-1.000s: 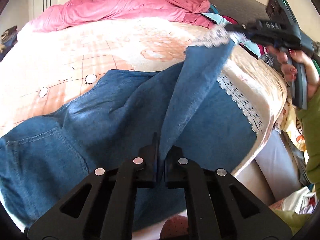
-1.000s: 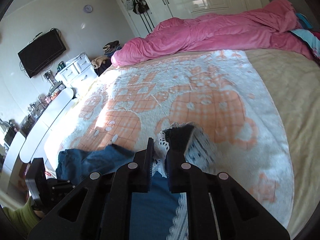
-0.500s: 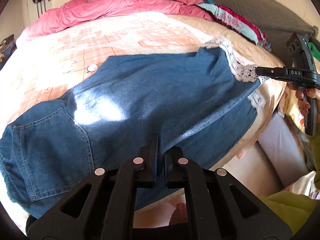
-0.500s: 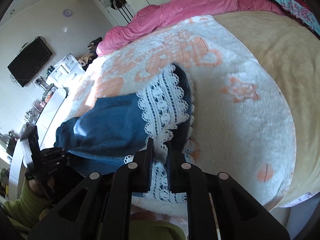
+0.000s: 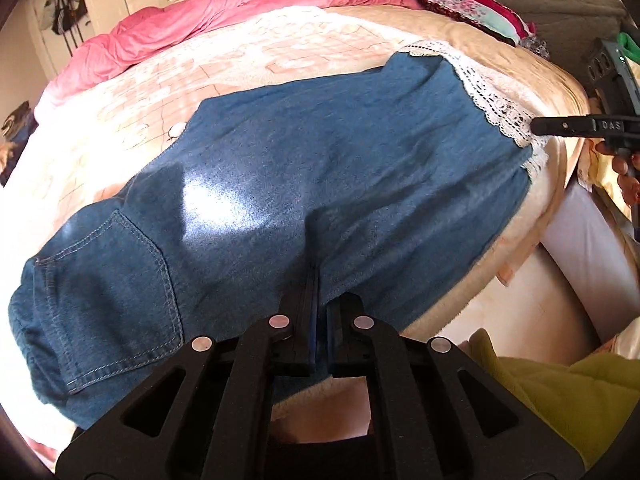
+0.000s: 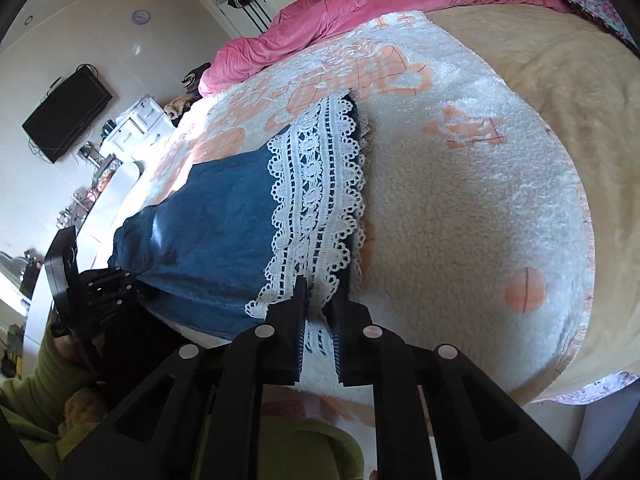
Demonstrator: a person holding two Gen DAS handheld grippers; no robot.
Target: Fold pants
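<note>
The left gripper [image 5: 320, 292] is nipped narrowly on the near edge of the pants [image 5: 320, 168], a ridge of denim rising between its fingers. The right gripper [image 6: 320, 304] has its jaws parted a little around the lace hem [image 6: 320, 184]; whether it pinches the lace or merely straddles it cannot be told. A second ago the pants hung as a raised fold between the two grippers; half a second ago the upper leg was coming down, its lace end lifted. Now the pants lie flat on the fleece blanket [image 6: 460, 208], one leg stacked on the other, back pocket [image 5: 116, 292] at the waist end near the left gripper, lace hem at the far end by the right gripper [image 5: 560, 126], near the blanket's edge. Both grippers have dropped to the blanket's level. Beyond the pants, across the blanket, a pink duvet [image 5: 224, 12] is heaped along its far side.
</note>
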